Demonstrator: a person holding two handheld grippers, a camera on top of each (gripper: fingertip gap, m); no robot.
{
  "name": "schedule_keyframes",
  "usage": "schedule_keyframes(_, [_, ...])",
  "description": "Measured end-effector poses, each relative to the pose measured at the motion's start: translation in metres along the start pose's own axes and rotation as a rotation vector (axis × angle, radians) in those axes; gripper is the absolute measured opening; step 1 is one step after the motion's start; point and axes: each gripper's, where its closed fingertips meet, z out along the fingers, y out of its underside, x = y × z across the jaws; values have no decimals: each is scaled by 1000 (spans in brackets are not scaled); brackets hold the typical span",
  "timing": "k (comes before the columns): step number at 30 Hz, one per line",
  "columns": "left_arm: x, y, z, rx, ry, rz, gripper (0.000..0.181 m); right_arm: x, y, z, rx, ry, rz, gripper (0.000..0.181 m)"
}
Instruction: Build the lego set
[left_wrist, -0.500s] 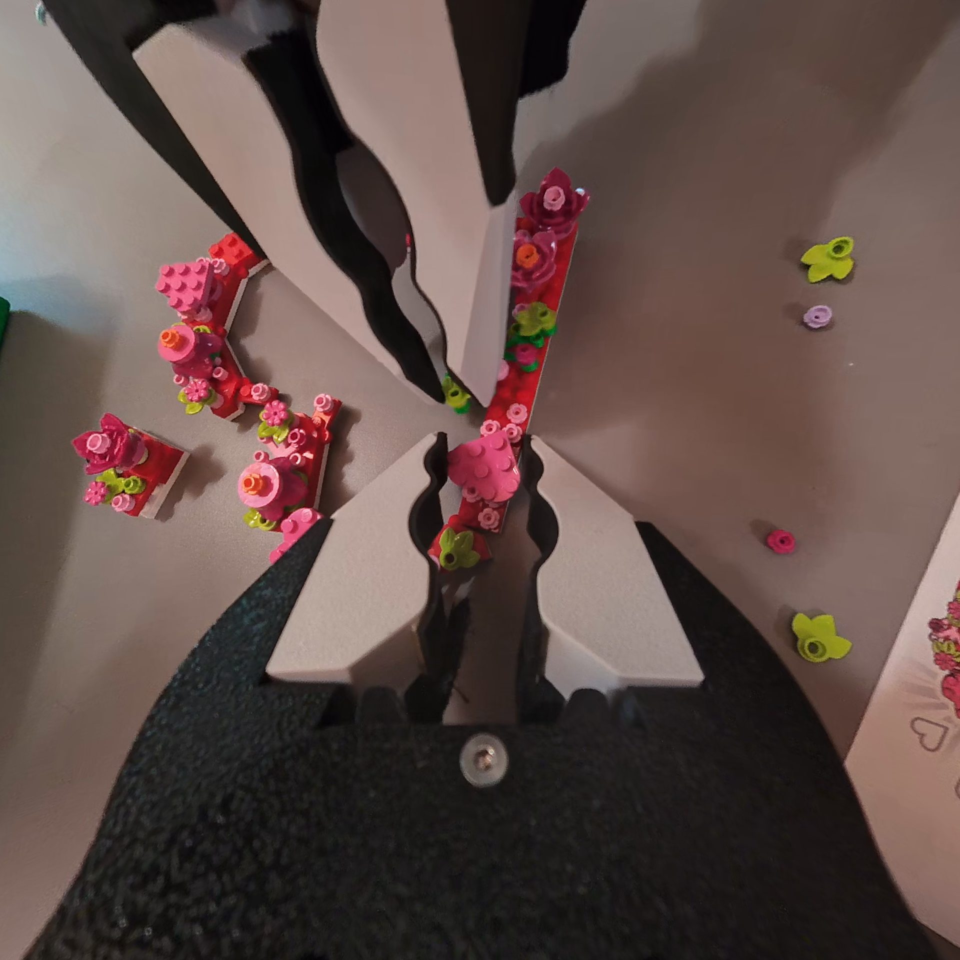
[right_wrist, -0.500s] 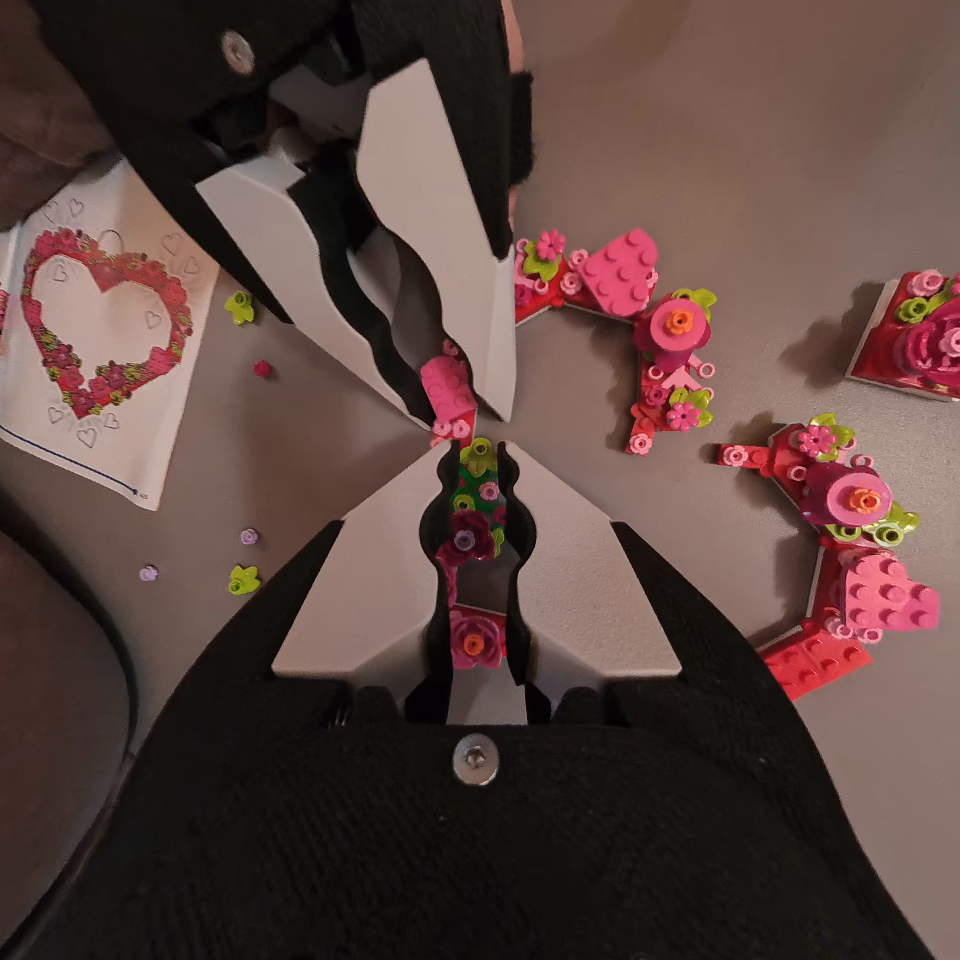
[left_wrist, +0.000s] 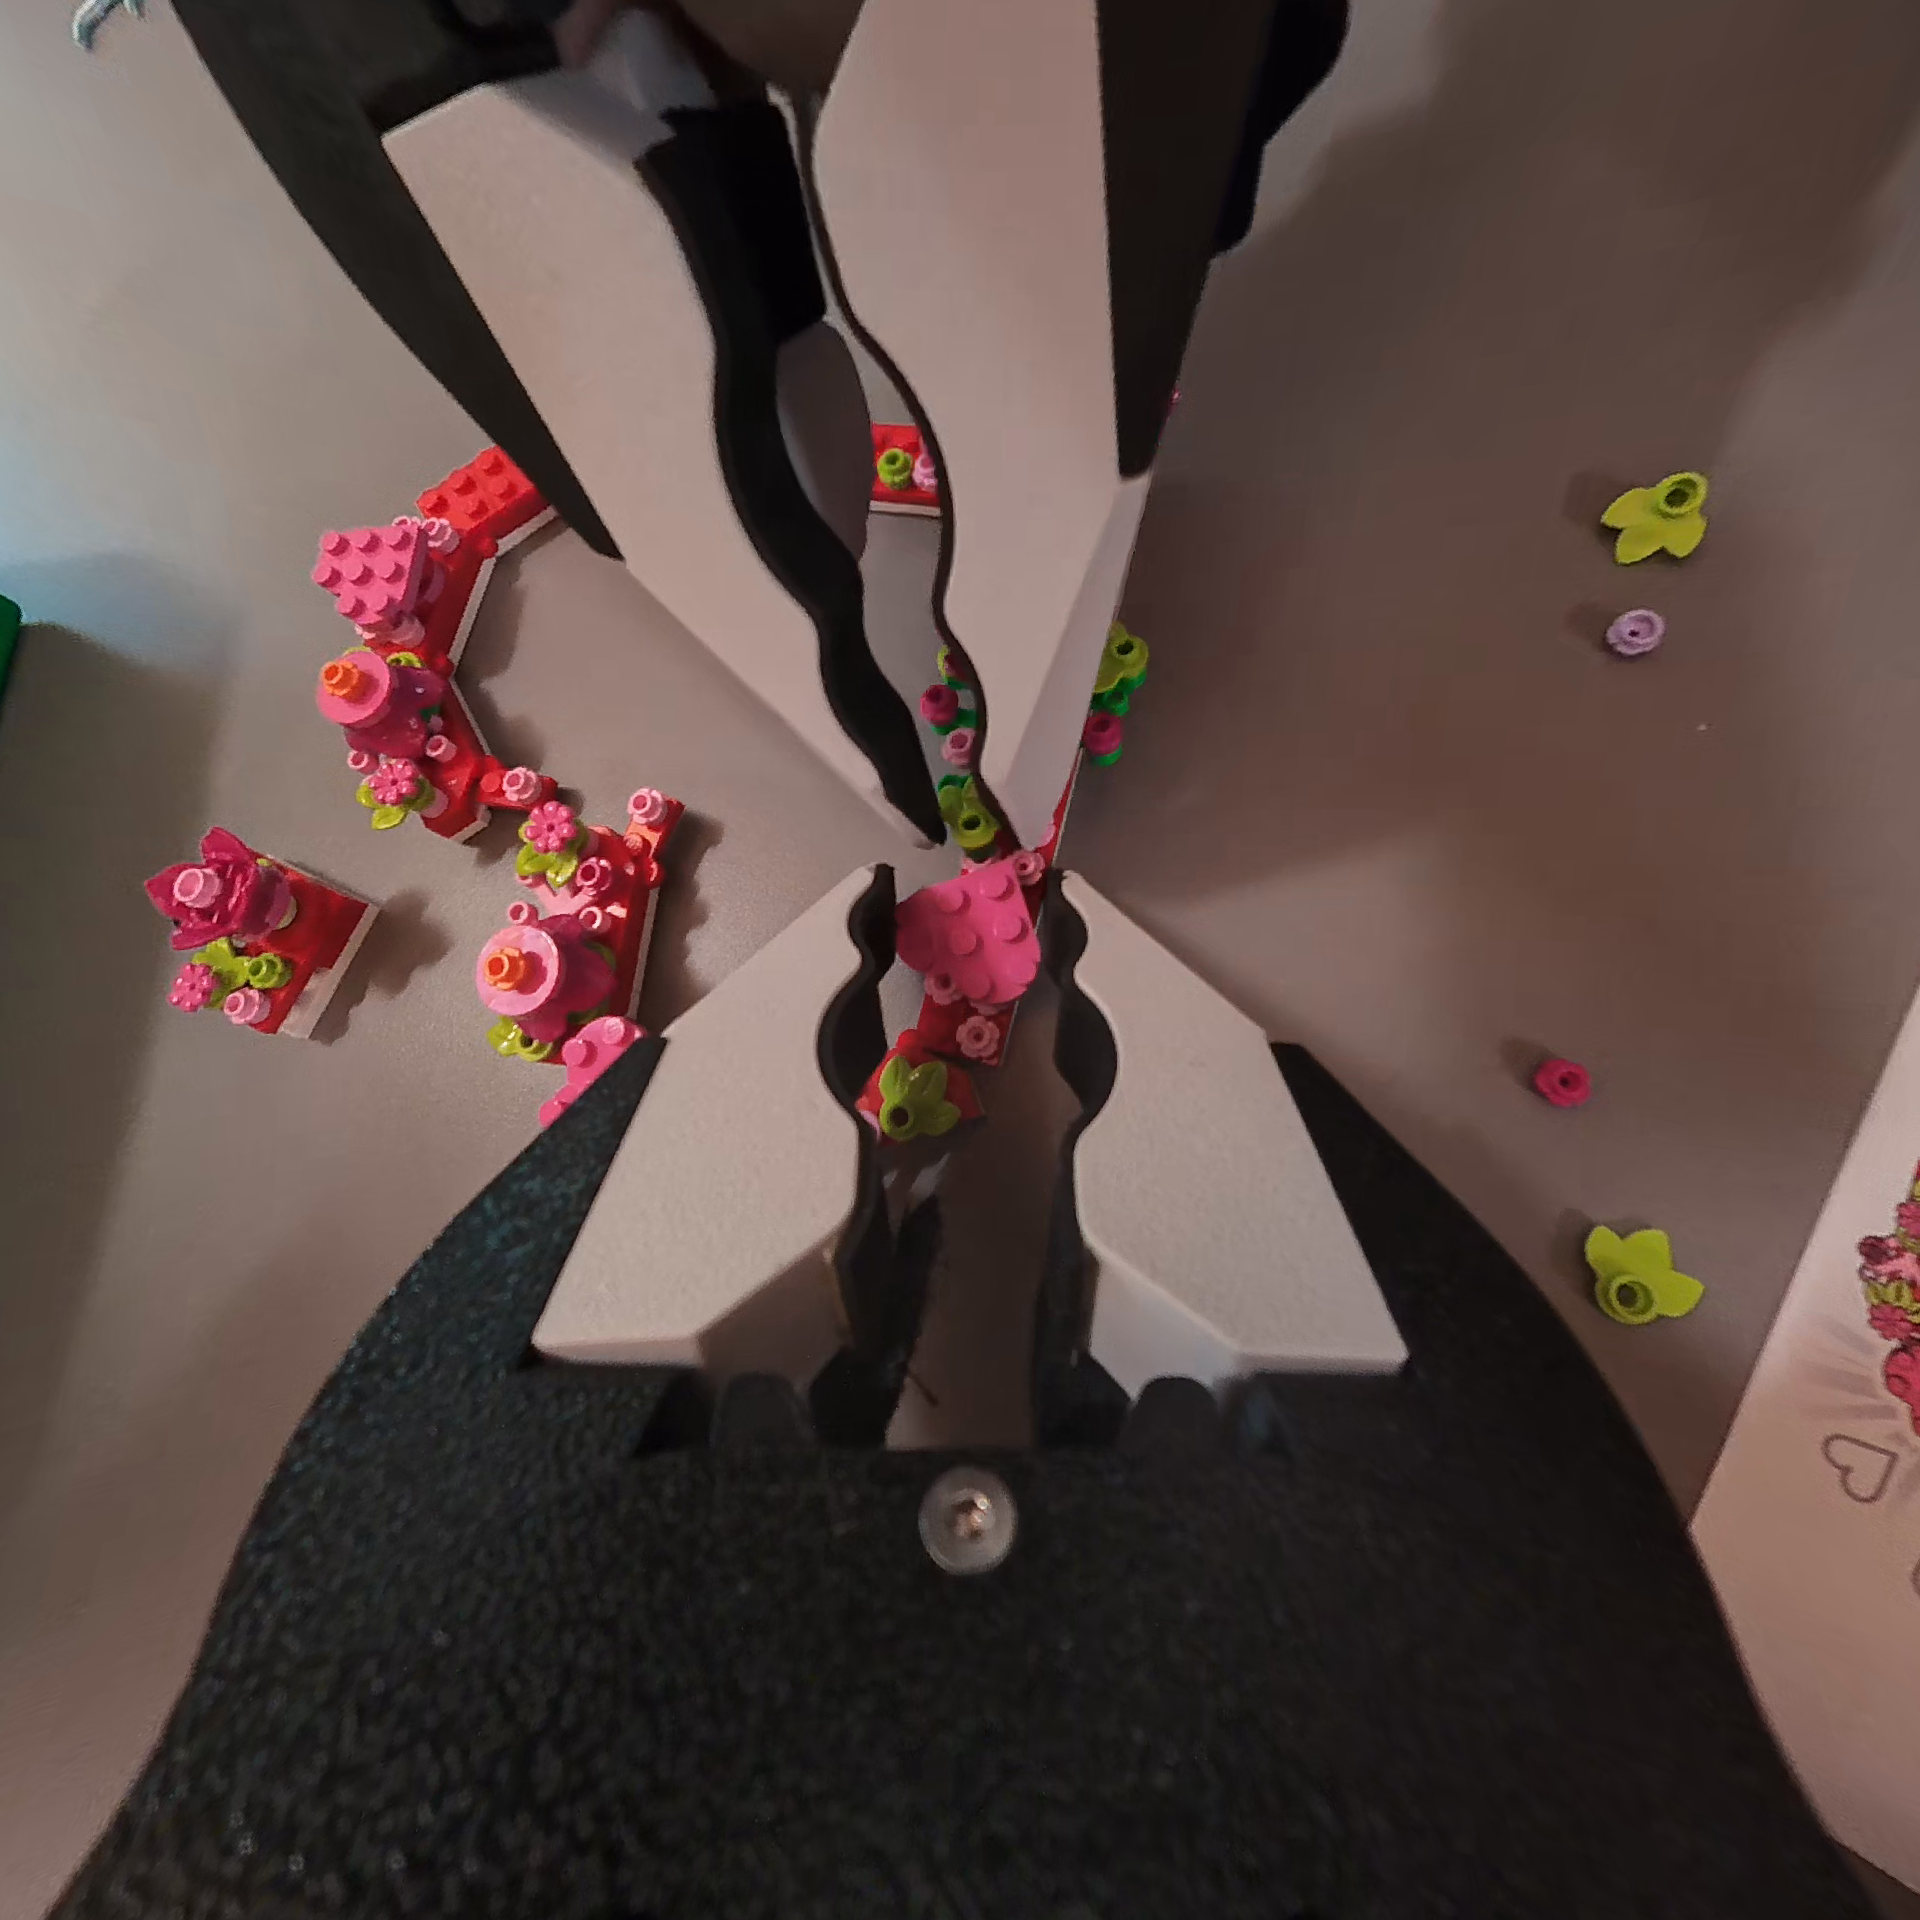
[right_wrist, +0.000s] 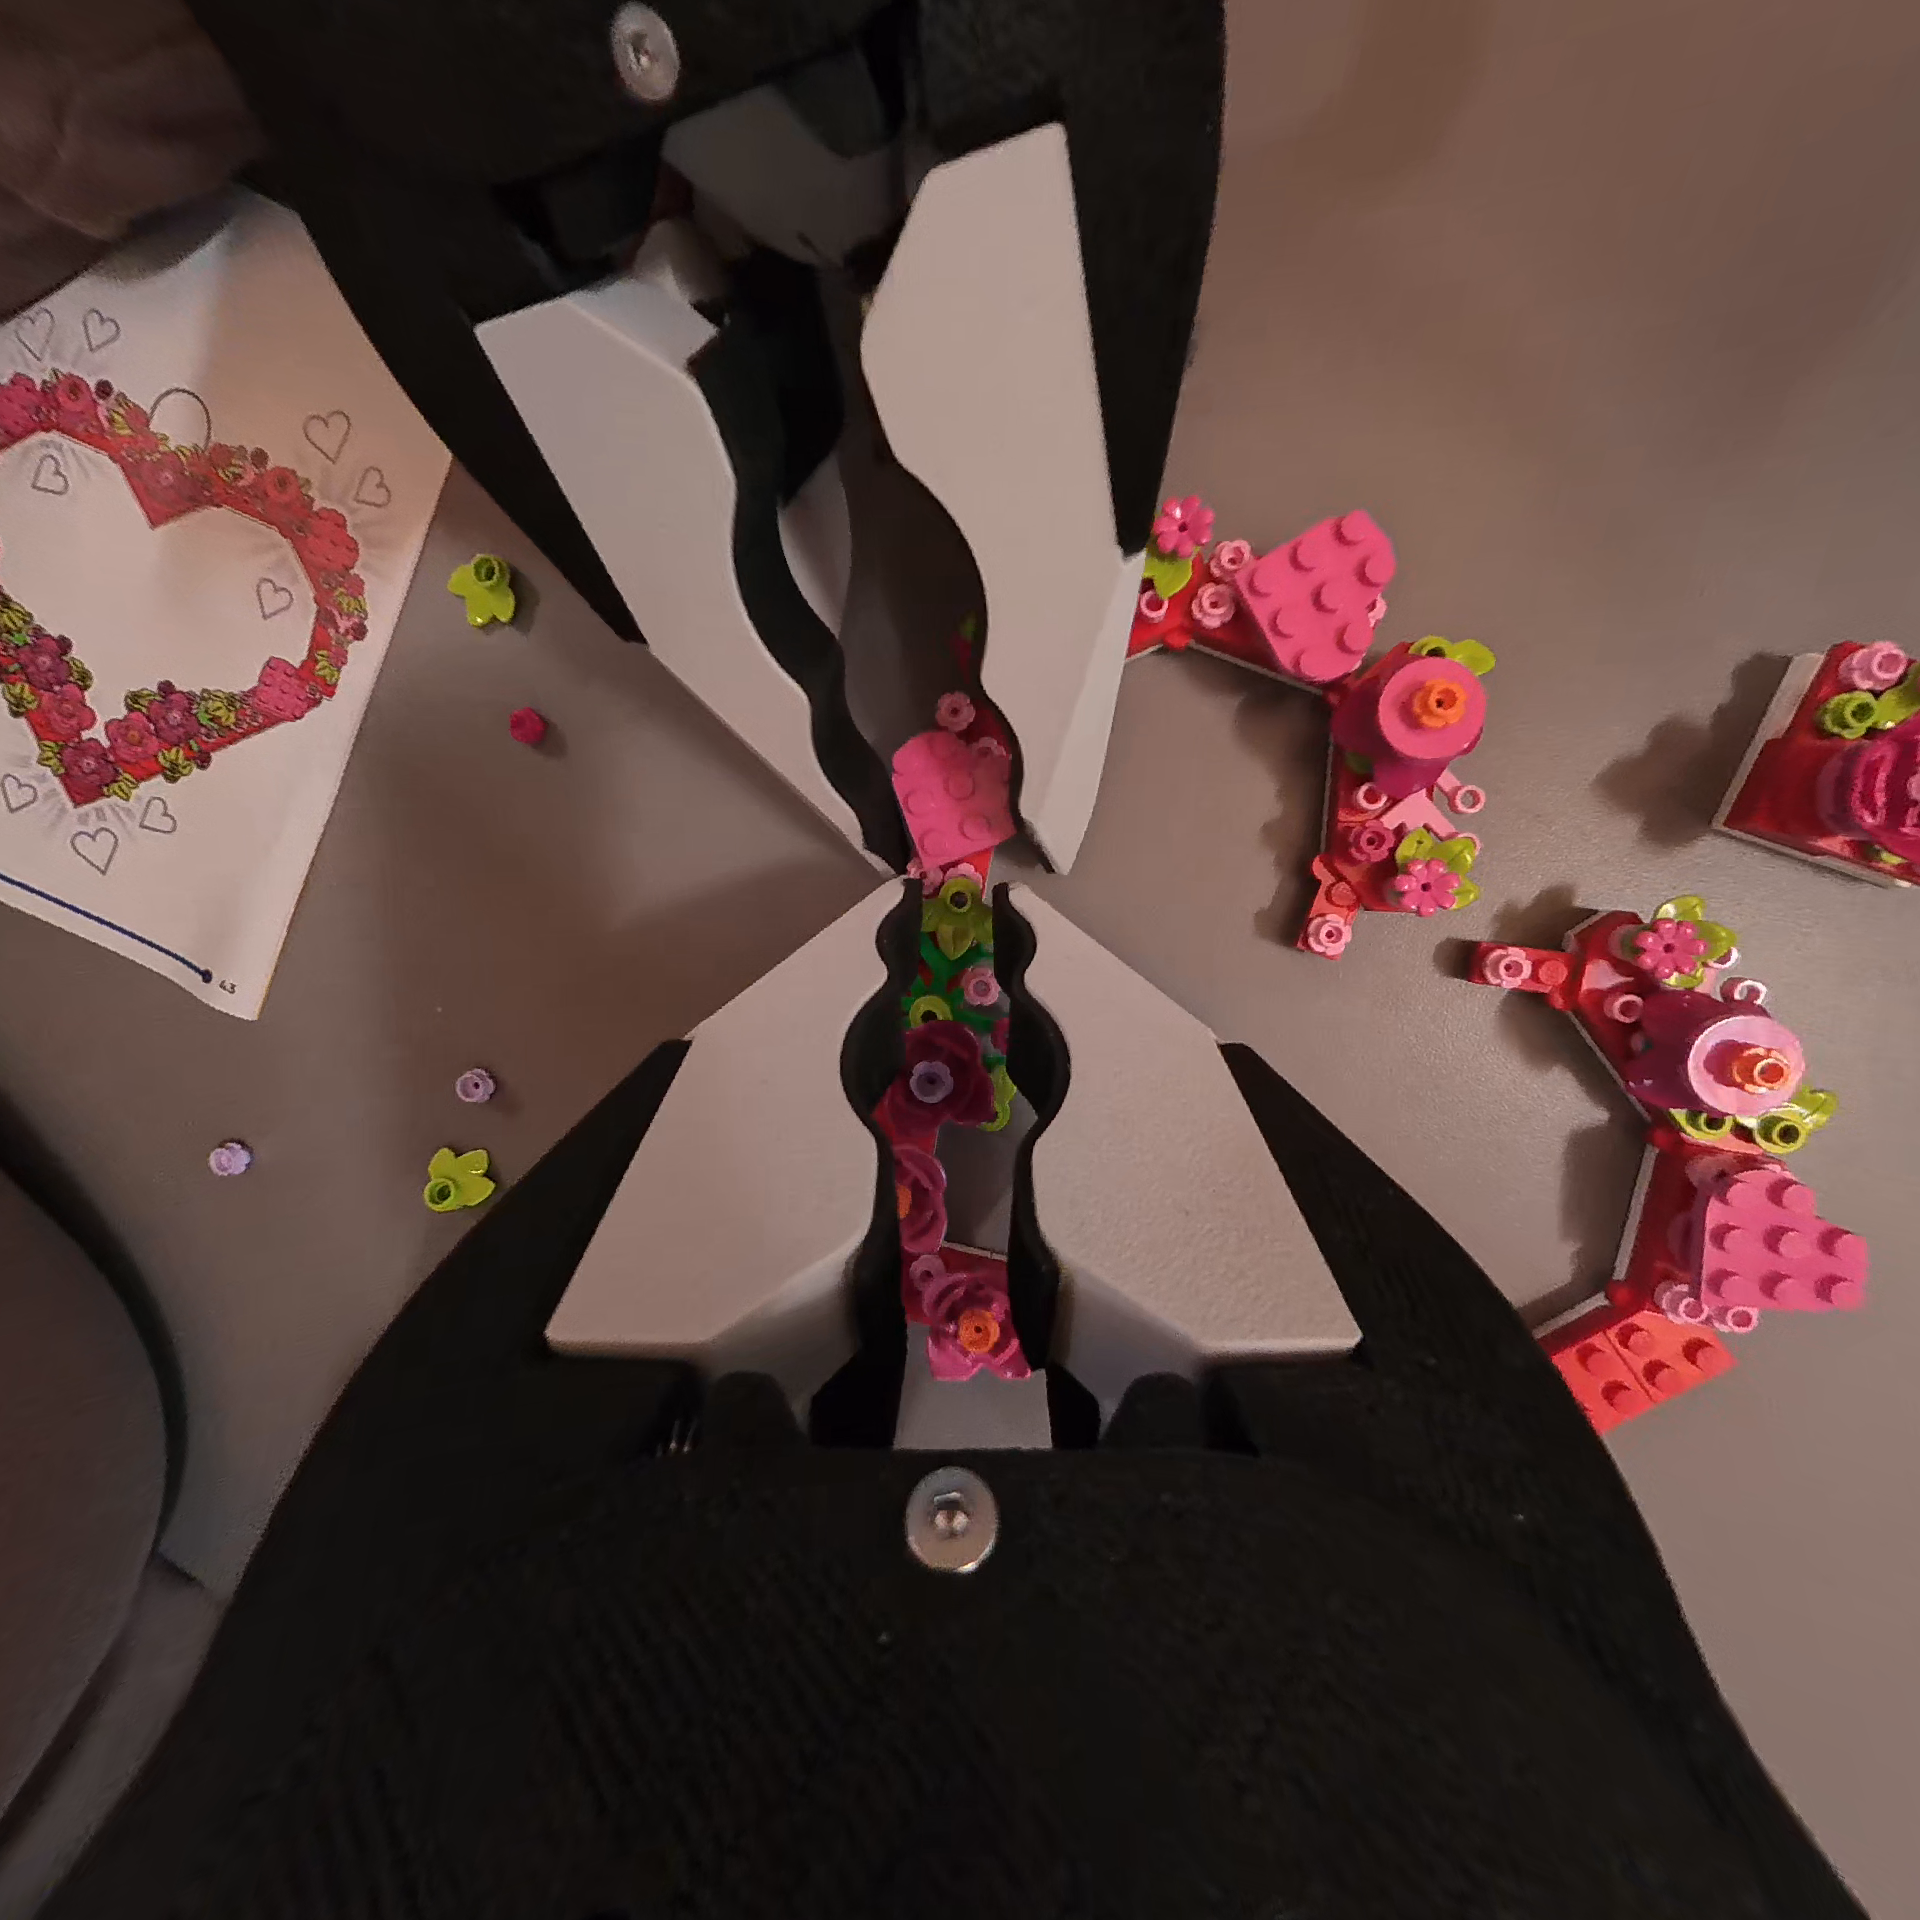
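Grey tabletop (right_wrist: 1455, 312) carries an instruction sheet (right_wrist: 187, 644) whose whole heart picture only the right wrist view shows; the left gripper (left_wrist: 966, 883) and right gripper (right_wrist: 951, 894), tip to tip, each clamp one end of a red flowered strip (right_wrist: 945, 1091); its middle is hidden; loose lime leaves (left_wrist: 1657, 514) lie nearby.

printed instruction sheet (right_wrist: 156, 582), small page number at corner

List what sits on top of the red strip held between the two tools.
On the red strip sit a pink heart plate, lime leaves, small pink flowers and dark magenta roses. Both tools' fingers cover the strip's edges, and its underside is hidden.
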Motion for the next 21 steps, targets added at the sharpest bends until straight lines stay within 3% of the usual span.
schedule_keyframes(10, [0,0,0,1,-1,0,26,-4,-1,3,-38,81,-139,4])
schedule_keyframes(21, [0,0,0,3,0,-2,26,-4,-1,2,48,48,-90,5])
